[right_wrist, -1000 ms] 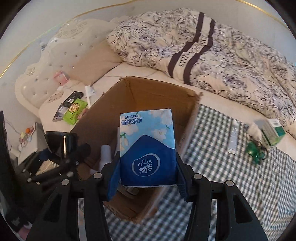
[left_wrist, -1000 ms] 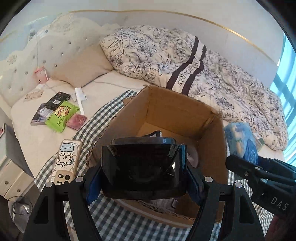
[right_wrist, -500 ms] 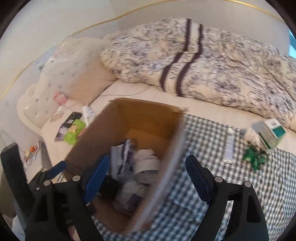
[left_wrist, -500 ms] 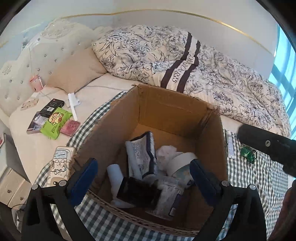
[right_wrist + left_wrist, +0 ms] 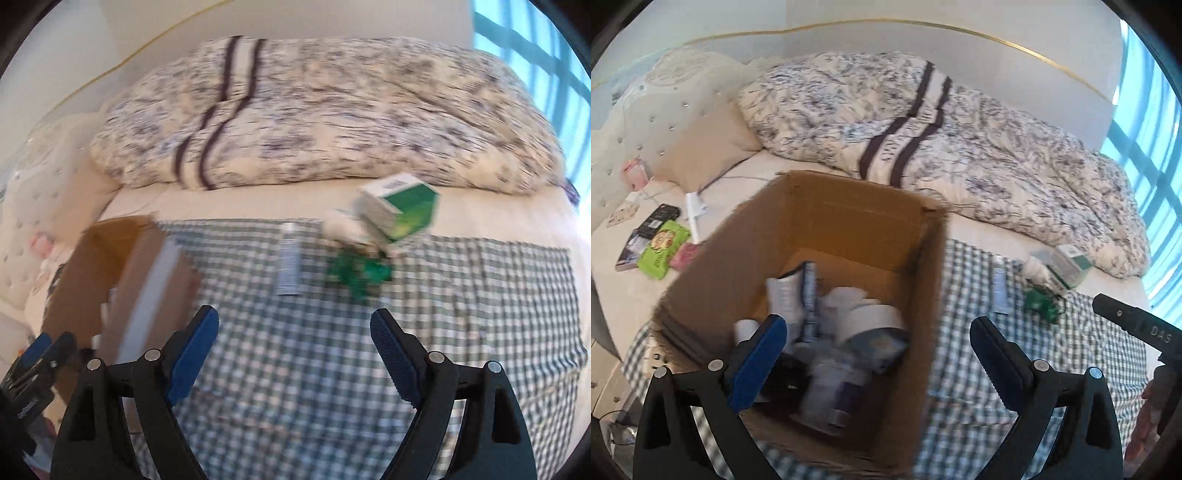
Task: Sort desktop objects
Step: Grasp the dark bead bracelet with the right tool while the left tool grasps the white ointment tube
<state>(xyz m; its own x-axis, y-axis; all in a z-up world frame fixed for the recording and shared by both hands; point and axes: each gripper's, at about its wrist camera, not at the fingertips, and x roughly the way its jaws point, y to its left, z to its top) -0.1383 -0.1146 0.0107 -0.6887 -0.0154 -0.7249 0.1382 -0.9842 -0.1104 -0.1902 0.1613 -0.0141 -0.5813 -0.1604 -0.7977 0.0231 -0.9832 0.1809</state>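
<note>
An open cardboard box [image 5: 827, 221] stands on a checked cloth [image 5: 960, 387] on the bed and holds several packets, a tape roll and other items. My left gripper [image 5: 879, 350] hangs open above the box's near right side, nothing between its fingers. My right gripper [image 5: 293, 350] is open and empty over the checked cloth [image 5: 443, 314], right of the box [image 5: 122, 258]. Beyond it lie a slim tube [image 5: 289, 264], a green tangled object [image 5: 356, 275], a white bottle [image 5: 340, 225] and a green and white carton [image 5: 400, 210]. The same small things [image 5: 1041, 295] show in the left wrist view.
A floral quilt [image 5: 960, 140] is heaped at the back of the bed. Left of the box lie a green packet [image 5: 661, 249], a pink item and dark boxes on the sheet. A tan pillow [image 5: 701, 151] leans on the tufted headboard. A window is at the right.
The left gripper let go of a black object and the right one of a blue tissue pack, both into the box. Both now stand open, and the right has swung right over the cloth.
</note>
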